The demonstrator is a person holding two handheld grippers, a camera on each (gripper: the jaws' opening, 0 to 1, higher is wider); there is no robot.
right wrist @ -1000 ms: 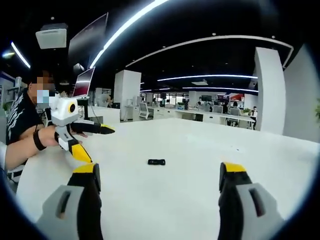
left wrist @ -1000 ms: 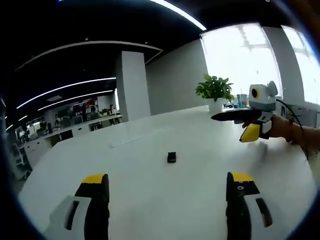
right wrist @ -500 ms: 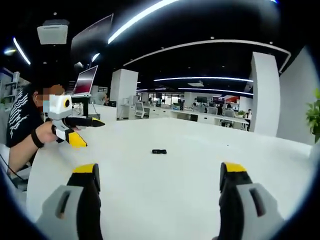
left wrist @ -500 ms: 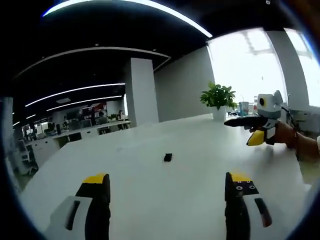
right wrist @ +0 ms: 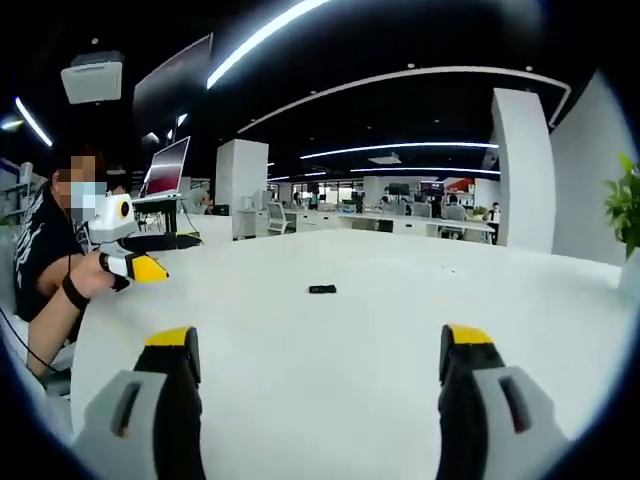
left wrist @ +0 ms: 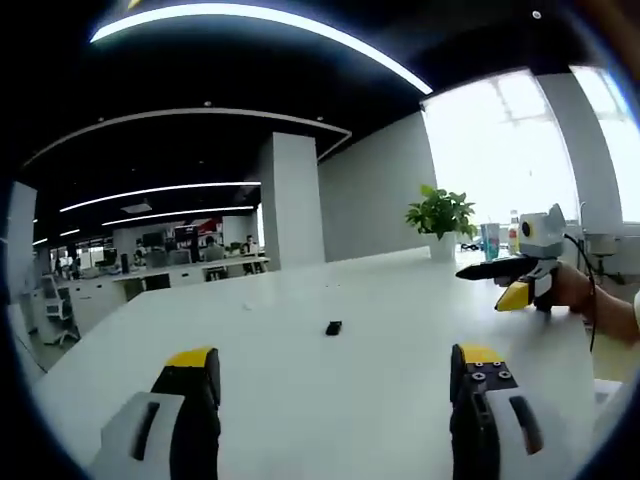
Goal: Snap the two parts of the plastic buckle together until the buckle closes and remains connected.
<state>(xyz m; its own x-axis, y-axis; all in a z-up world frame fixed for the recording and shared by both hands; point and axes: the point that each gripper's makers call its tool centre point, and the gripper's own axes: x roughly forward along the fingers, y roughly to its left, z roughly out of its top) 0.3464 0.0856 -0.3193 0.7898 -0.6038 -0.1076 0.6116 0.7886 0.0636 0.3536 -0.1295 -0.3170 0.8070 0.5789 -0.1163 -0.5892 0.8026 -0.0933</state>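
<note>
The left gripper [left wrist: 330,375] hangs low over the white table [left wrist: 380,400], its yellow-tipped fingers [left wrist: 190,365] spread wide and holding nothing. The right gripper [right wrist: 318,365] does likewise, fingers [right wrist: 462,350] well apart. Farther out, the small black buckle [left wrist: 333,328] lies alone on the bare tabletop, well clear of both. Beyond it a potted plant [left wrist: 442,215] stands by the bright window.
</note>
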